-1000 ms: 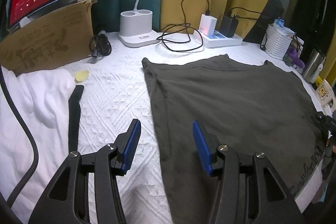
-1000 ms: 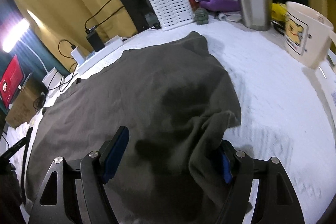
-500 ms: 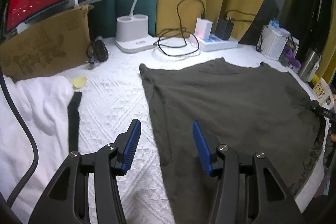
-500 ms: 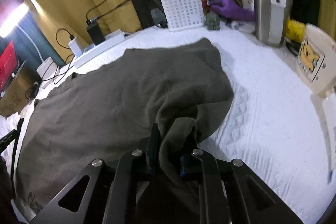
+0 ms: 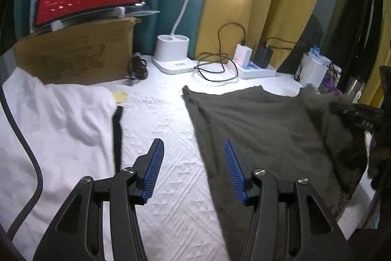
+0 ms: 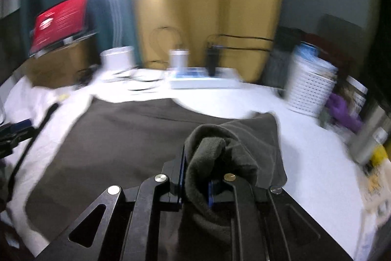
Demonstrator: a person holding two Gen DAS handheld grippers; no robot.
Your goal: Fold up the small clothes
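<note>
1. Two blue pads of my left gripper stand apart and empty at the lower centre, over the white bedcover. The dark grey garment lies flat right of centre, its near-left edge the spot I'd pinch.
2. My right gripper, at bottom centre, is clamped on a bunched fold of the garment. It drapes soft, limp and light, so it should sag.

One grey garment, one white cloth, one cardboard box, one white basket, two grippers
</note>
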